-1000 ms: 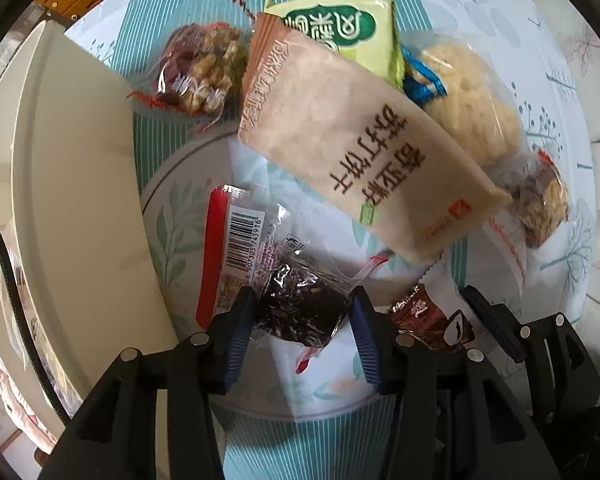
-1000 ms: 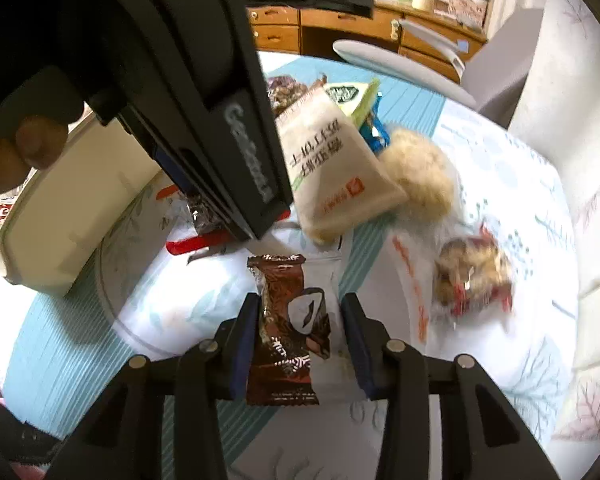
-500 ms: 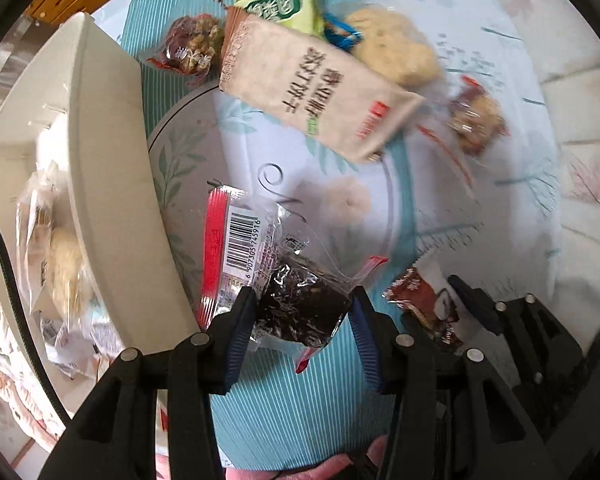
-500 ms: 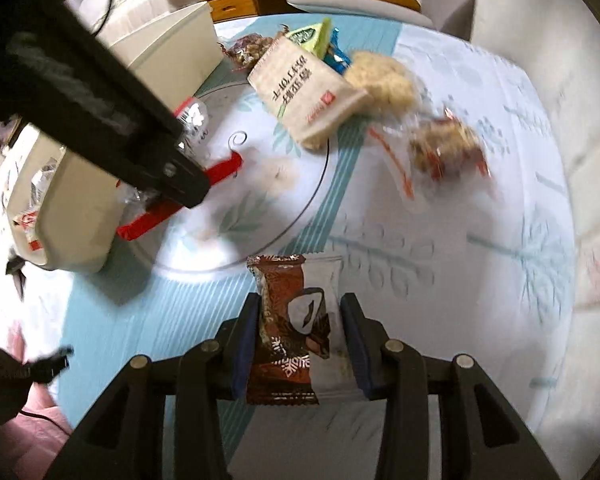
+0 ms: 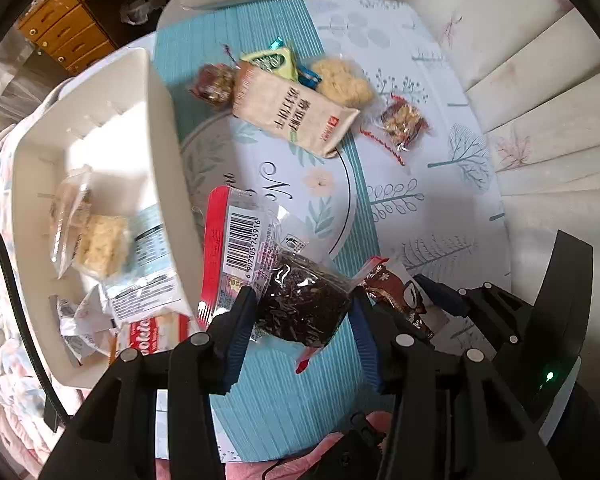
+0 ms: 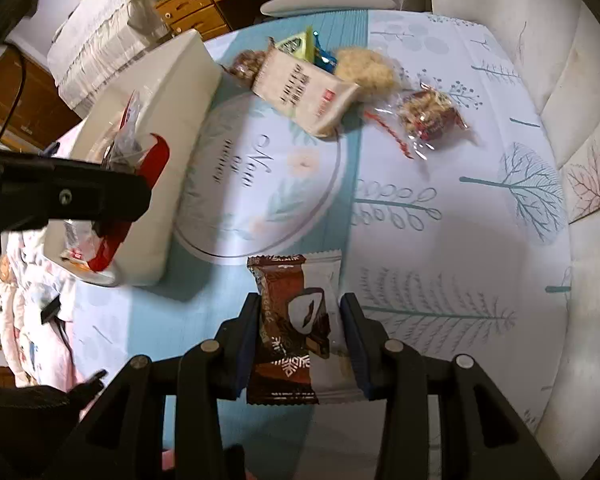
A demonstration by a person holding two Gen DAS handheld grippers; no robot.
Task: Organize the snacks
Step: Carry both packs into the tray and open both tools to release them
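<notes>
My left gripper (image 5: 300, 312) is shut on a clear packet with a dark snack and a red barcode edge (image 5: 296, 300), held high over the table beside the white bin (image 5: 160, 128). The bin holds several wrapped snacks (image 5: 100, 240). My right gripper (image 6: 300, 316) is shut on a brown and white chocolate wafer packet (image 6: 296, 320), also lifted above the cloth. In the right wrist view the left gripper's arm (image 6: 60, 196) hangs over the bin (image 6: 172, 92) with its packet (image 6: 148, 160). In the left wrist view the wafer packet (image 5: 396, 296) shows at the lower right.
On the patterned cloth at the back lie a tan cracker pack (image 5: 292, 116), a green packet (image 5: 272, 60), a pale rice cake (image 5: 344, 80) and two nut clusters (image 5: 214, 84) (image 5: 404, 120). A sofa back (image 6: 580, 80) borders the right; wooden drawers (image 6: 196, 4) stand behind.
Both grippers rose away from the table with their packets. The left one moved toward the bin, whose inside now shows. The right wrist rolled, and the snack pile looks smaller and farther.
</notes>
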